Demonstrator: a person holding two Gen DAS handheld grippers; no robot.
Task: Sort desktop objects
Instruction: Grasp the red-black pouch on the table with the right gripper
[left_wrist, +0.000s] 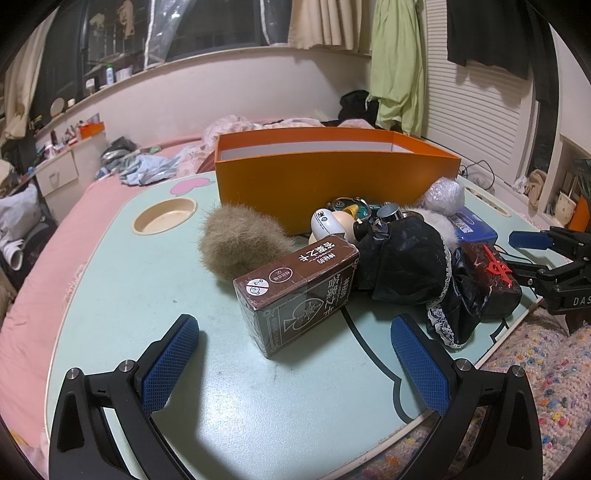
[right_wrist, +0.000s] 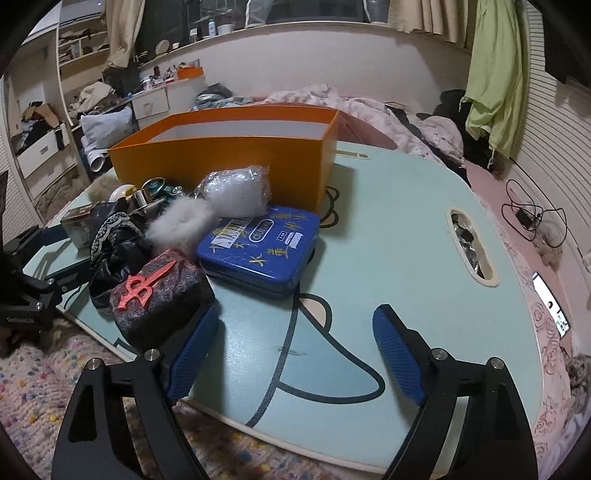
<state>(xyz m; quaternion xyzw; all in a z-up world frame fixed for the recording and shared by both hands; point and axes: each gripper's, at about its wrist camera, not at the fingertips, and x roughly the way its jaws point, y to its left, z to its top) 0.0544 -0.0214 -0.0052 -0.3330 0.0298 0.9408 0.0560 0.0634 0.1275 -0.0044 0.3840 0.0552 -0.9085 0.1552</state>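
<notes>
An open orange box (left_wrist: 332, 173) stands at the back of the pale green lap table (left_wrist: 147, 295); it also shows in the right wrist view (right_wrist: 221, 158). In front of it lies a pile: a brown card box (left_wrist: 295, 295), a tan fur ball (left_wrist: 236, 243), black lace cloth (left_wrist: 406, 258), a dark box with a red emblem (right_wrist: 159, 291), a blue tin (right_wrist: 262, 247) and a bagged white puff (right_wrist: 236, 192). My left gripper (left_wrist: 295, 343) is open, just short of the card box. My right gripper (right_wrist: 295, 339) is open over bare table, its left finger beside the dark box.
A round cup recess (left_wrist: 164, 216) sits at the table's left, a slot handle (right_wrist: 471, 251) at its right. A pink bed with clothes lies behind. A speckled rug (right_wrist: 37, 387) lies below the table's front edge. A phone (right_wrist: 550, 302) and cable lie on the bed.
</notes>
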